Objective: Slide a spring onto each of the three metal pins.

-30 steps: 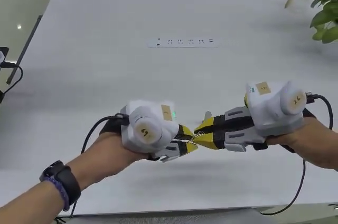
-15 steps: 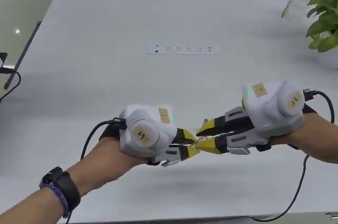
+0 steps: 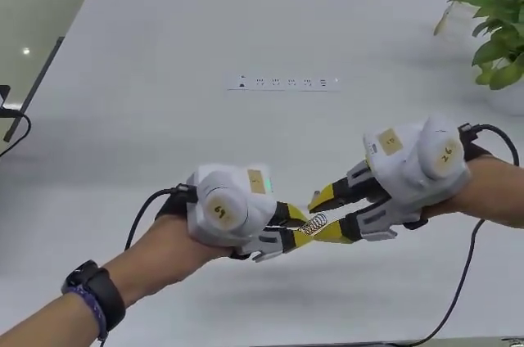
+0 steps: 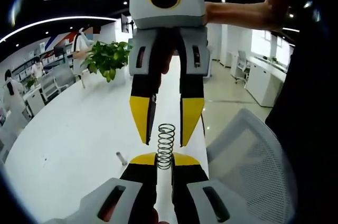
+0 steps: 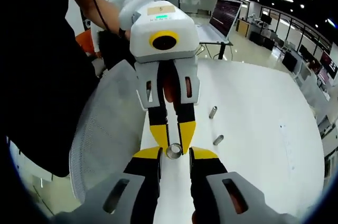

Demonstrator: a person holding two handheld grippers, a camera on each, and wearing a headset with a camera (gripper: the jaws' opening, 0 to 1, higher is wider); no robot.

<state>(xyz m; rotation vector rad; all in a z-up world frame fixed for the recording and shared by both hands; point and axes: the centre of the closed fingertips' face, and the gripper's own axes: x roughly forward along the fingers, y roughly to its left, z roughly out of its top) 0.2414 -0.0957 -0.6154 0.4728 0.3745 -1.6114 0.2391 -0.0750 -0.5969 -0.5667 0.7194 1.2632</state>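
My left gripper (image 3: 296,231) and right gripper (image 3: 321,214) face tip to tip over the near edge of the worktop (image 3: 164,52). The spring (image 3: 316,223) lies between them. One end is pinched in my left jaws, and the rest reaches between my right jaws, which stand apart on either side of it. In the right gripper view a pin (image 5: 218,139) sits on the worktop near the tips, with a second pin (image 5: 213,112) just past it. The strip (image 3: 282,82) lies mid-worktop, behind the grippers. The plant (image 3: 491,28) stands at the right edge, toward the far corner.
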